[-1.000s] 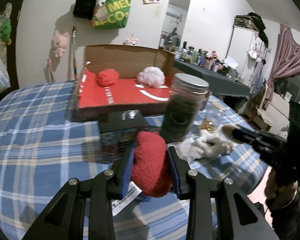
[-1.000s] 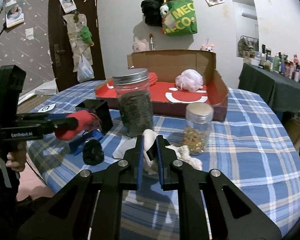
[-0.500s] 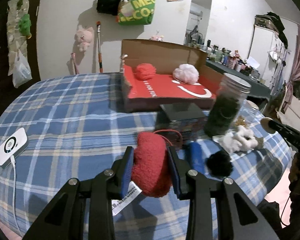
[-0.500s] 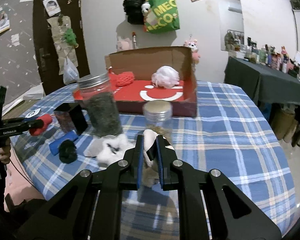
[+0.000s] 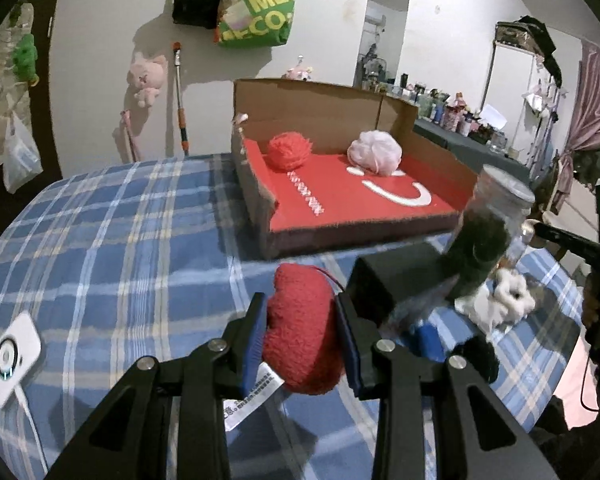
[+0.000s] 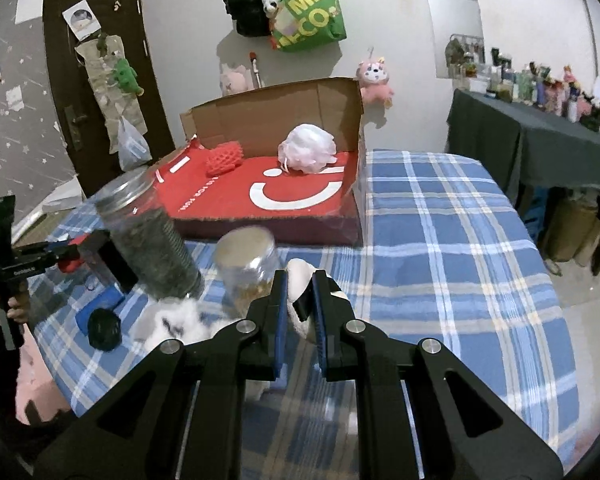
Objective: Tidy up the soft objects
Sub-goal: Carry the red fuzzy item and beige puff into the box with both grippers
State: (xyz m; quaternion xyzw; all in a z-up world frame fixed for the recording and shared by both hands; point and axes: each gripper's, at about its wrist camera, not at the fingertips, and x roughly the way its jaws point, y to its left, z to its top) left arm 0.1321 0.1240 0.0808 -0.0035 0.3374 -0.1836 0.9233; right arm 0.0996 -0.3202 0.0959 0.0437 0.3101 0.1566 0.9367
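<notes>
a: blue plaid tablecloth (image 5: 100, 248) is covering the work surface; an open cardboard box (image 5: 340, 208) with a red floor is sitting at the far side, holding a red fuzzy ball (image 5: 290, 150) and a pale pink mesh pouf (image 5: 375, 153).

b: what is the left gripper (image 5: 302, 334) doing?

a: its jaws are standing part-way apart and clamping a red plush toy (image 5: 302, 328). the toy is filling the gap between both pads, bulging above them, with a white label (image 5: 252, 394) hanging below the left pad.

b: and the right gripper (image 6: 300, 304)?

a: its jaws are standing narrow, pinching a white and black soft toy (image 6: 298, 280) squarely between the pads. the toy's top is showing just above the fingertips, in front of a small jar (image 6: 248, 260) and beside a tall dark jar (image 6: 148, 236).
</notes>
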